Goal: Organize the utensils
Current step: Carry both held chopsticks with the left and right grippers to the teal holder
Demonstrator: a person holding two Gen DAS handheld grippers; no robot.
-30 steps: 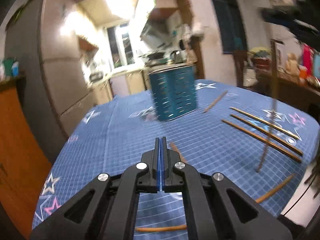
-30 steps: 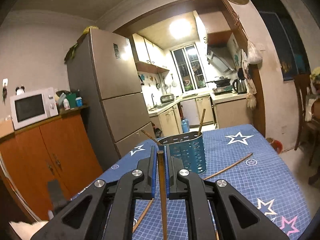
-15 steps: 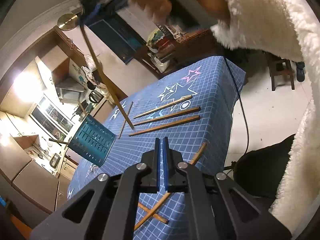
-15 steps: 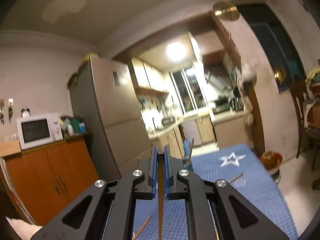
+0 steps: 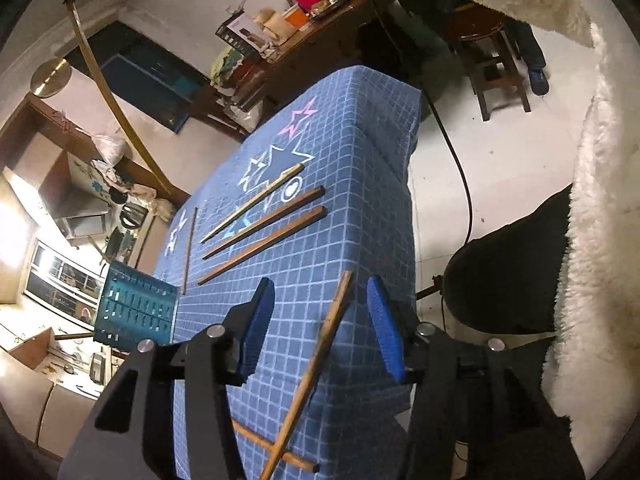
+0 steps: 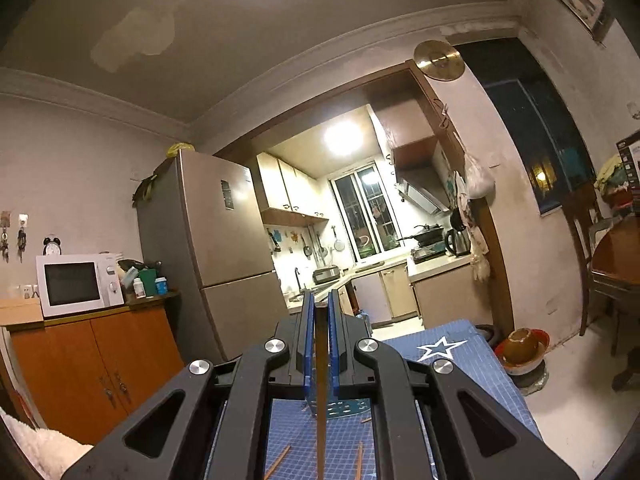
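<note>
Left gripper (image 5: 320, 330) opening around table-edge chopstick (image 5: 320, 364), untouched; off-centre pinch could flick it off; right gripper (image 6: 318, 312) clamps another chopstick (image 6: 321, 392).

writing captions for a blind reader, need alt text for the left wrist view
The left claw, jaws opening, hangs over a blue checked table with a chopstick lying untouched between its fingers. Four more chopsticks lie farther off, near a teal holder. A fluffy white sleeve fills the right edge.
</note>
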